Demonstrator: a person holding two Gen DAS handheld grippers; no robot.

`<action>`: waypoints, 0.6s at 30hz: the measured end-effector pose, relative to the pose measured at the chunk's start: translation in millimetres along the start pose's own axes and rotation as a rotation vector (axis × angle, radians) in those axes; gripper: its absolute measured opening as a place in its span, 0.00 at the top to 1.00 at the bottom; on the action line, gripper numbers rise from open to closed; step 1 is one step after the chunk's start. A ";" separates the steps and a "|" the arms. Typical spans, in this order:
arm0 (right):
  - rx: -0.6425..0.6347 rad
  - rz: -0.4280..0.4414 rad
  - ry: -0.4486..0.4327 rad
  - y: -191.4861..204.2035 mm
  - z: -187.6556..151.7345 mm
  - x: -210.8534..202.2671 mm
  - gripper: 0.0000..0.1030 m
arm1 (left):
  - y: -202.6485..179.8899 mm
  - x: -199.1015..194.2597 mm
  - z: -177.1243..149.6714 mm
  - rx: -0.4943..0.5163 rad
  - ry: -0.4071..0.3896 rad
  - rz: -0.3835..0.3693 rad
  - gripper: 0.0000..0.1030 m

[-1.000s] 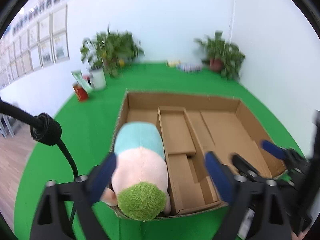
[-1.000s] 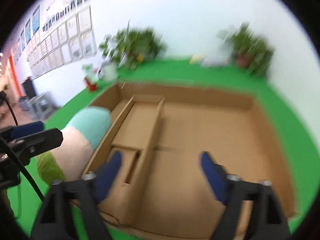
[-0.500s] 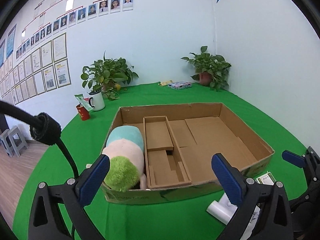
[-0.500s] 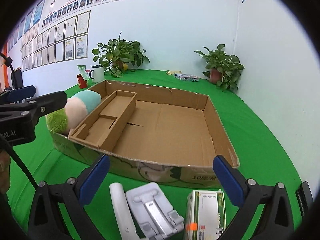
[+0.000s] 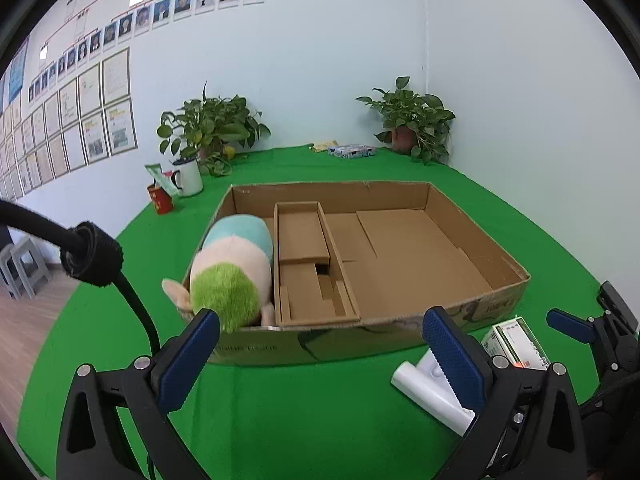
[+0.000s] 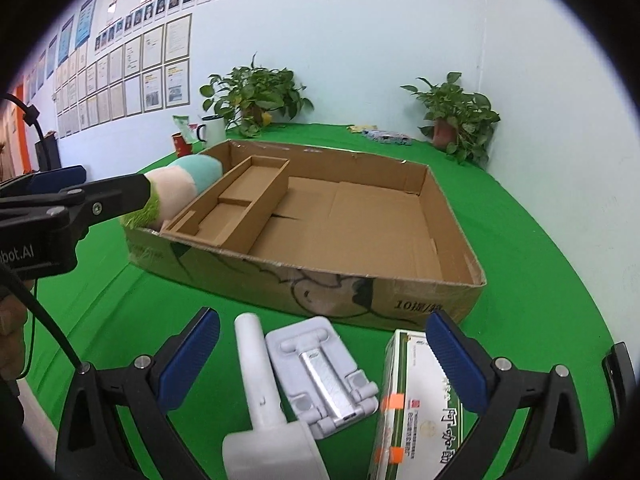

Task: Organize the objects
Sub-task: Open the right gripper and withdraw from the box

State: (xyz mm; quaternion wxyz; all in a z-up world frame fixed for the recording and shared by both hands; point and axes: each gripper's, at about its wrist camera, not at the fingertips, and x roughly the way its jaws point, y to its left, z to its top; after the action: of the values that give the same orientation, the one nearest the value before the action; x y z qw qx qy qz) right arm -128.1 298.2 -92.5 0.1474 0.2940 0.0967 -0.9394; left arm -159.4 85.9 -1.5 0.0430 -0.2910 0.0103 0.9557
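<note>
Cardboard box (image 5: 476, 300), wide and shallow, lies on a green table (image 5: 300, 412) in a white-walled corner. A plush toy (image 5: 232, 268), with bands of teal and pink and a fuzzy green end, lies in the narrow compartment along the box's left wall, its green end against the near wall. Beside it sits a cardboard insert (image 5: 308, 268) split into smaller trays; the large right compartment holds nothing. The left gripper (image 5: 320, 360) hangs in front of the box's near wall, its blue-padded jaws wide apart with nothing between them. The right gripper (image 6: 324, 364) is also spread fully open, pads pressing on nothing, low over three items lying on the table just before the box: a white tube (image 6: 256, 364), a grey folding stand (image 6: 320, 372) and a green-and-white carton (image 6: 416, 404). The tube and stand lie between its pads; the carton sits under the right pad. Two potted plants (image 5: 208, 128), a white mug (image 5: 188, 178) and a red cup (image 5: 160, 200) stand along the far edge. Framed papers (image 5: 88, 120) line the left wall.
</note>
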 end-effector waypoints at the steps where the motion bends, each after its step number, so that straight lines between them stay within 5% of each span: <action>1: -0.005 0.004 0.002 1.0 -1.7 -0.7 0.01 | 1.4 0.7 -2.3 -0.009 0.005 -0.004 0.01; 8: -0.007 0.087 0.022 -1.1 -14.9 -7.8 0.01 | 2.3 6.8 -19.6 -0.057 0.051 -0.047 0.01; 14: -0.006 0.243 0.022 -10.3 -42.4 -35.3 0.01 | 13.9 32.8 -33.9 -0.157 0.200 -0.246 0.01; 18: -0.028 0.277 0.052 -3.9 -51.2 -31.3 0.03 | 6.4 59.2 -48.3 -0.193 0.320 -0.314 0.03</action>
State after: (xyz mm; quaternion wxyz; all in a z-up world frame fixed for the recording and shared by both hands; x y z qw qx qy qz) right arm -78.1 322.5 -115.3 0.2770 0.3265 0.0723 -0.9008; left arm -182.1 81.9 -74.6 0.1610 -0.4397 -0.1197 0.8755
